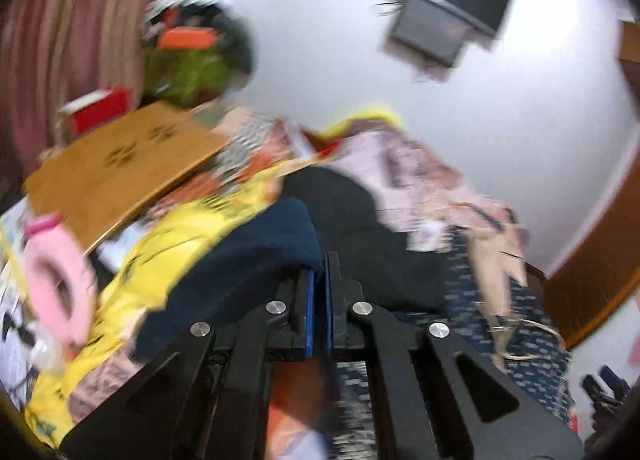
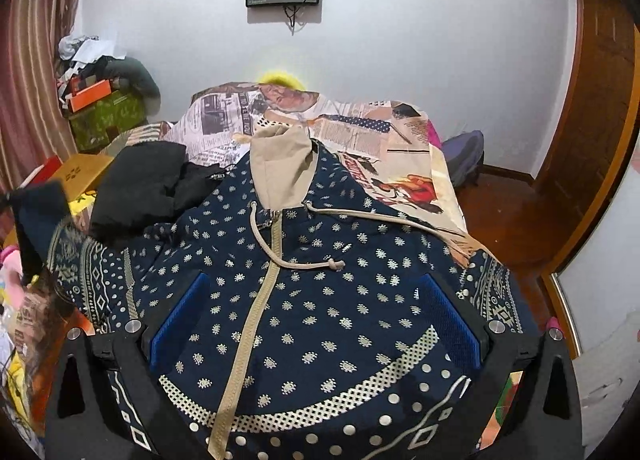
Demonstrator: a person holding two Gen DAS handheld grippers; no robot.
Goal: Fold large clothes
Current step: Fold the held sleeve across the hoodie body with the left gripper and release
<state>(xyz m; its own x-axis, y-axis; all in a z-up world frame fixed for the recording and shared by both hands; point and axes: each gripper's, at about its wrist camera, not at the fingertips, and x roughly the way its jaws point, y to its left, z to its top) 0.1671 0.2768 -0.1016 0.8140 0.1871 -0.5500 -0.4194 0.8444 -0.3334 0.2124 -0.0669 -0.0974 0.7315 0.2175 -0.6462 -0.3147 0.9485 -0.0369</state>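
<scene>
A patterned navy hoodie (image 2: 304, 300) lies spread, zip up, on the bed directly beneath the wide-open right gripper (image 2: 316, 320). The left gripper (image 1: 318, 296), jaws pinched together, grips a fold of dark blue cloth (image 1: 256, 260) just ahead of it. No fold shows in the hoodie's body; nearly all the folding appears left.

The hoodie (image 2: 304, 300) is navy with small cream dot-flower prints, lying front-up and spread flat on the bed. Its beige hood (image 2: 280, 164) points away toward the wall, and a beige zipper (image 2: 256, 312) runs down the middle, closed. A beige drawstring (image 2: 320, 260) loops across the chest, its knotted end resting right of the zipper. Cream geometric bands cross the hem and the sleeves. The left sleeve (image 2: 92, 284) is lifted and bunched at the side; its plain navy cuff (image 1: 256, 252) is pinched up, blurred in the left view.
</scene>
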